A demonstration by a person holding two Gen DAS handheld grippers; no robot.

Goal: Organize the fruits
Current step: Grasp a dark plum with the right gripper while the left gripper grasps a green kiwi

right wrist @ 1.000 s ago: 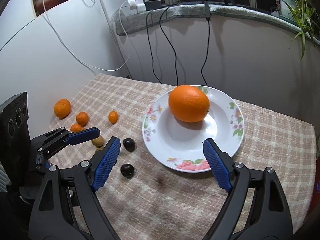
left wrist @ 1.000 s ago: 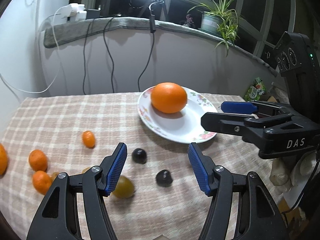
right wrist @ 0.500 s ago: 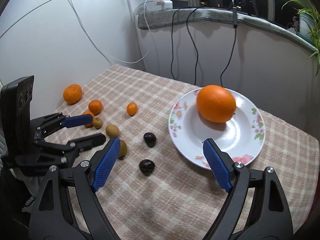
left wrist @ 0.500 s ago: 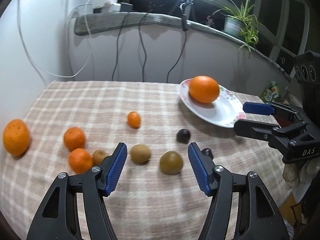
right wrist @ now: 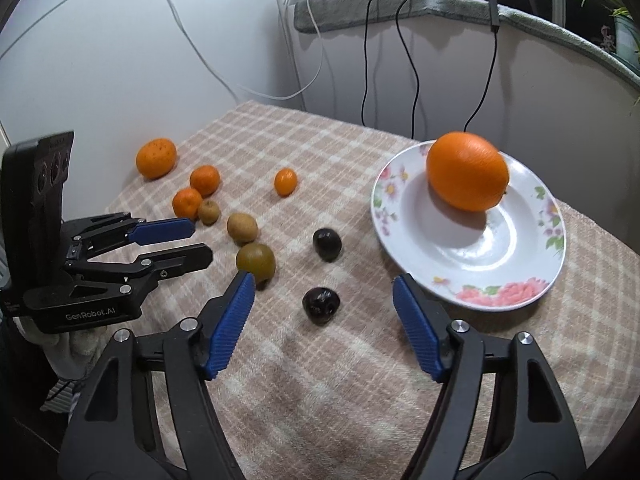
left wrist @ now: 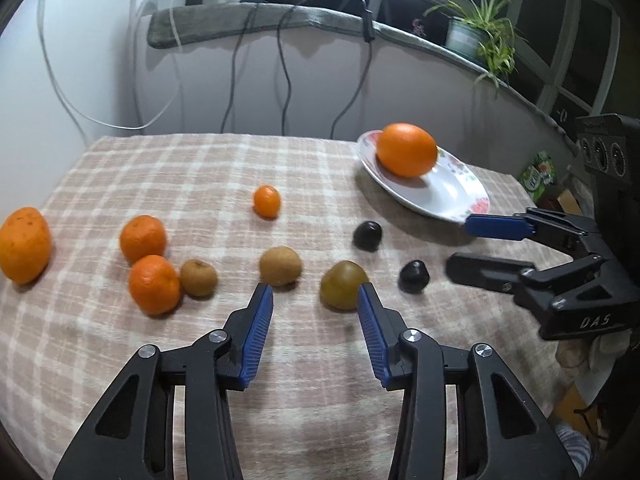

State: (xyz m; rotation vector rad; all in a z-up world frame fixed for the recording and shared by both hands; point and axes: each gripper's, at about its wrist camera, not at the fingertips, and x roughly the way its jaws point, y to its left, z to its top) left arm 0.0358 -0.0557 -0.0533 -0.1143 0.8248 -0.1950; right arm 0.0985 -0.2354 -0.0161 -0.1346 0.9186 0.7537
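A big orange point(right wrist: 466, 170) rests on the flowered white plate point(right wrist: 480, 264) at the right. Loose on the checked cloth lie several small oranges point(left wrist: 154, 284), two brown kiwis point(left wrist: 280, 266), a greenish-brown fruit point(left wrist: 344, 285) and two dark fruits point(left wrist: 367, 235). My left gripper point(left wrist: 315, 292) hovers just short of a kiwi and the greenish fruit, its jaws closing with nothing between them. My right gripper point(right wrist: 323, 282) is closing around the nearer dark fruit point(right wrist: 321, 305), and its pads stand clear of it.
A large orange point(left wrist: 24, 244) sits at the cloth's far left edge. Cables hang down the wall behind the table from a ledge point(left wrist: 256, 16) that carries a potted plant point(left wrist: 476, 36). The plate lies near the table's right edge.
Both views have swung left, so the loose fruits fill the left view and the plate sits further right. Both pairs of jaws have narrowed. The near dark fruit now lies between the right fingers.
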